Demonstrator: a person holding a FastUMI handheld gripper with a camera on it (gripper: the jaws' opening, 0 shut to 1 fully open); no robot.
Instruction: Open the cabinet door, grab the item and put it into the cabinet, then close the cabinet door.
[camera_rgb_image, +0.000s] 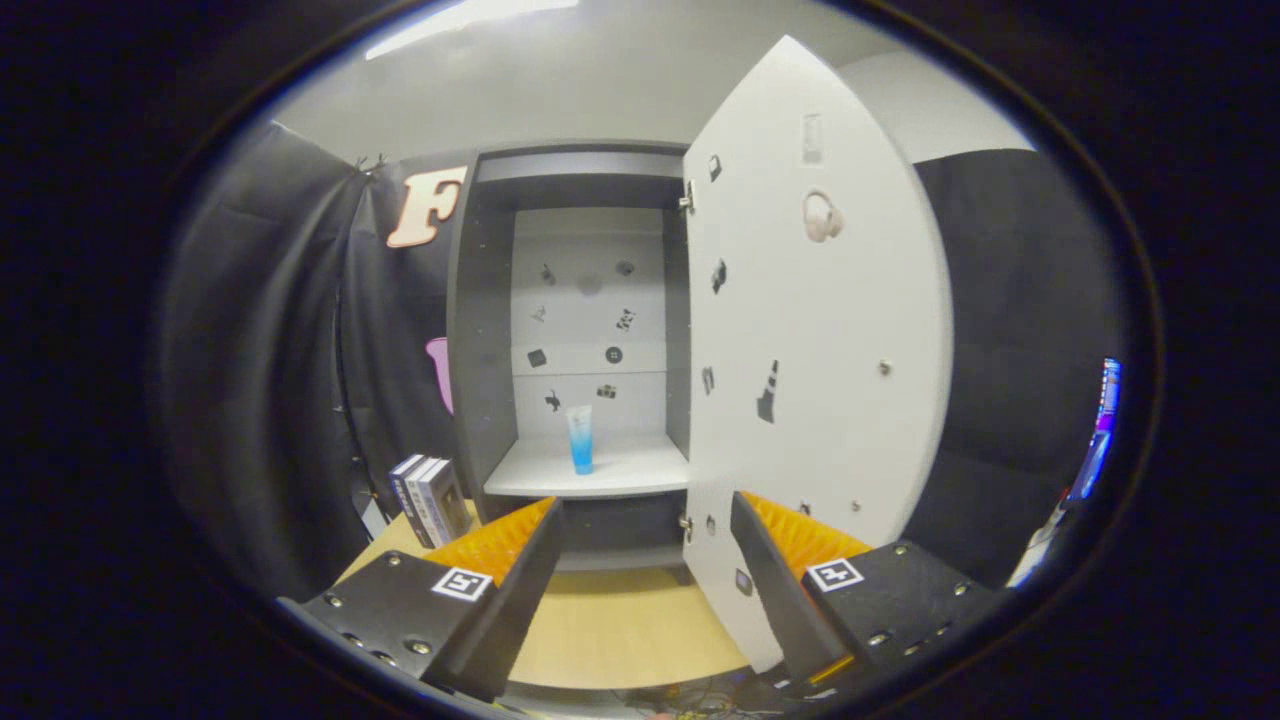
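On the wooden table (620, 630) stood the cabinet (480, 330), door (820, 380) swung open, tube (580, 438) upright on its shelf, gripper (645, 545) wide and empty; placing looked done, shutting the door next.

I see 3 books (432, 500) standing upright in a row on the light wooden table (620, 630), spines facing me, at its far left corner. Behind the books hangs the black cloth wall (260, 400), draped in folds. Far across from the books, past the table's other end, a lit screen (1100, 430) glows blue.
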